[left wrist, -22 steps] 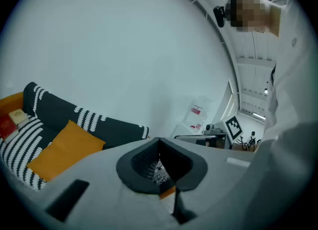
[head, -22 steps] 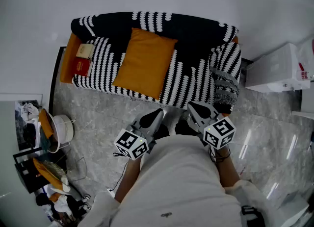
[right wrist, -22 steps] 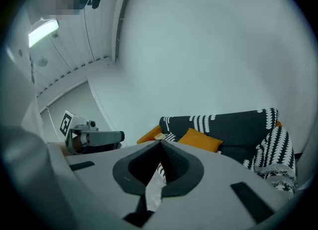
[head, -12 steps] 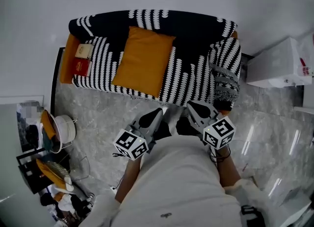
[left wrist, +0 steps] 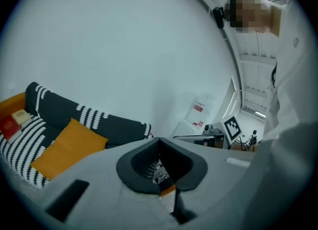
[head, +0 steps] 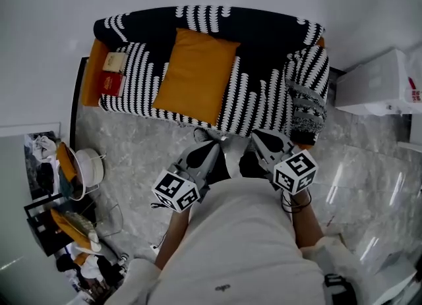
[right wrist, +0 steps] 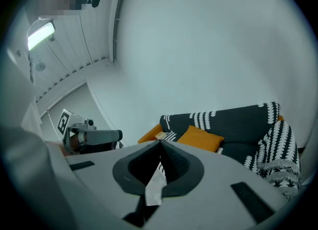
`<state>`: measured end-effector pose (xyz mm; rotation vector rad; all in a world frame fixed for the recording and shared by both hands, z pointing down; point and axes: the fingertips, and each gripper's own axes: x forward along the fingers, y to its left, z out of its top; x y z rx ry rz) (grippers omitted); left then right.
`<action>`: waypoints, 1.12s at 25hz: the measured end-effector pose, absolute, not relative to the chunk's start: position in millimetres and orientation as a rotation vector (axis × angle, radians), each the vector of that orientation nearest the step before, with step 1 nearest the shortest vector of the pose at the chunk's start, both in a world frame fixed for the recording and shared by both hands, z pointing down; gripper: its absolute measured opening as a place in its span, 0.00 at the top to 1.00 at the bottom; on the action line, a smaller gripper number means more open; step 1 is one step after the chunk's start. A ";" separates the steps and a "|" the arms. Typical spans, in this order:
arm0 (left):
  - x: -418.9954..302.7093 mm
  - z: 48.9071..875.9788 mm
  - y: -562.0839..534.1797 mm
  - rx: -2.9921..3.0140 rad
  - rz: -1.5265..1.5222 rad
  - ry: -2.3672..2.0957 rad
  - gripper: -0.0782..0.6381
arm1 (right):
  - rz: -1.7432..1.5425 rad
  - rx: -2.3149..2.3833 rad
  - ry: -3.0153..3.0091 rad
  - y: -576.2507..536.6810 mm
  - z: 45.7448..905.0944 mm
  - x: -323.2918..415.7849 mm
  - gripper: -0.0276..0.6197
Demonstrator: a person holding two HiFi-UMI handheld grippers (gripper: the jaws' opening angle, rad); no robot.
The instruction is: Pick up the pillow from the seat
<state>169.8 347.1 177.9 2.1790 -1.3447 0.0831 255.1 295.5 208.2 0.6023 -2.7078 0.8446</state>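
Note:
An orange pillow leans on the seat of a black-and-white patterned sofa, left of its middle. It also shows in the left gripper view as the pillow and in the right gripper view as the pillow. My left gripper and right gripper are both shut and empty. They are held close to my body, just short of the sofa's front edge, apart from the pillow.
Two small boxes lie on the sofa's left end. A patterned throw hangs over its right arm. A white fan and clutter stand on the marble floor at left. A white box sits at right.
The sofa has shifted slightly upward in the head view and both grippers sit a little closer to its front edge. Jaws have stayed shut.

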 end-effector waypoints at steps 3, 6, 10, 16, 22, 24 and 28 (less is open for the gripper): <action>160.6 177.8 342.8 2.193 0.082 -1.331 0.88 | 0.838 0.629 -2.707 292.7 207.4 247.6 0.95; 148.5 178.1 336.6 2.216 0.084 -1.313 0.88 | 0.838 0.677 -2.702 287.4 208.6 238.1 0.95; 116.0 174.6 330.7 2.237 0.078 -1.298 0.88 | 0.825 0.735 -2.690 280.0 204.8 209.2 0.95; 52.7 175.7 318.8 2.245 0.064 -1.278 0.88 | 0.809 0.778 -2.664 274.4 200.6 151.4 0.95; -17.2 179.9 305.8 2.243 0.042 -1.265 0.88 | 0.796 0.807 -2.621 267.6 203.8 87.1 0.95; -38.5 182.7 303.3 2.245 0.048 -1.253 0.88 | 0.790 0.823 -2.607 265.2 205.5 67.8 0.95; -79.8 188.6 298.0 2.270 0.089 -1.217 0.88 | 0.761 0.868 -2.566 261.3 211.1 33.0 0.95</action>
